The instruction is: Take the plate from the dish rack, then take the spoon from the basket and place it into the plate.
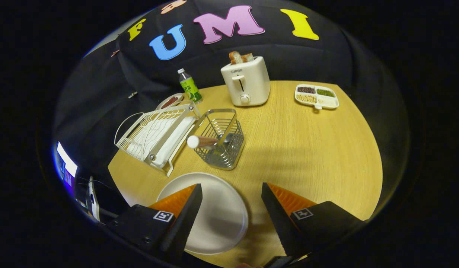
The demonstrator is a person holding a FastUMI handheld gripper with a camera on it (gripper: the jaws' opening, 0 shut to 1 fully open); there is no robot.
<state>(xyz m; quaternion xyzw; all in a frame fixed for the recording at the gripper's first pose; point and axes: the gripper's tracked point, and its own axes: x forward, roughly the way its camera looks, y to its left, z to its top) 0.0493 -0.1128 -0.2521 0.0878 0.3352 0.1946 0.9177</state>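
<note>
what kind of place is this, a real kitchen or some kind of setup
Most likely a staged kitchen tabletop in a recording booth, not a real kitchen. A toaster, dish rack and wire basket stand on a wooden table backed by black cloth. The hand-held gripper hangs open over a plate.

The claw (231, 203) hangs open and empty above the table (307, 149), over the white plate (218, 219) lying flat there. Beyond it the spoon (207, 141) leans in the wire basket (222, 139), beside the dish rack (156, 136).
</note>
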